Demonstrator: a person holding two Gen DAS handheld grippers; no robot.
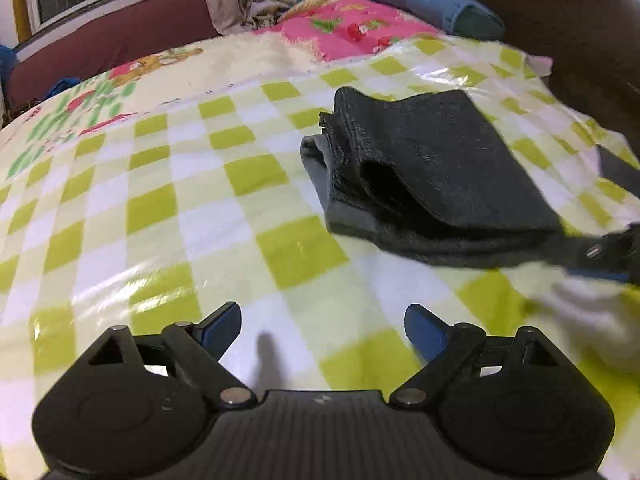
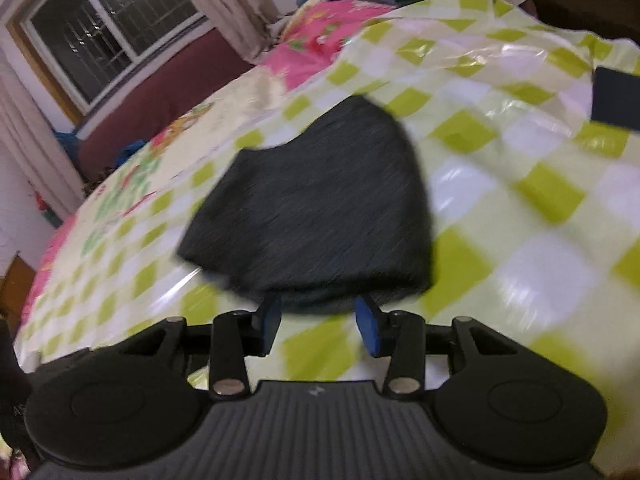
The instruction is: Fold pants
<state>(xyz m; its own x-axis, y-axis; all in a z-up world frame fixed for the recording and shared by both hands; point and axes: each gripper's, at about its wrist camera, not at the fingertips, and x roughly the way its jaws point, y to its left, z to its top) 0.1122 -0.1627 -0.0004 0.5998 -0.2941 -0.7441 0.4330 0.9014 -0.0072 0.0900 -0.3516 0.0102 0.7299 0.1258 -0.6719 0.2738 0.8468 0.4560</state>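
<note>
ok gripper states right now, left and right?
Left gripper: open, empty, above the checked cover.
Right gripper: open, nothing gripped; folded dark pants just ahead of its tips.

Pants (image 2: 316, 208) motion-blurred, right view

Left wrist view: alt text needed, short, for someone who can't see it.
Dark folded pants lie in a compact bundle on a green-and-white checked sheet covering a bed. The left gripper is open and empty in the foreground, short of the bundle. Part of the right gripper shows at the bundle's right edge.
</note>
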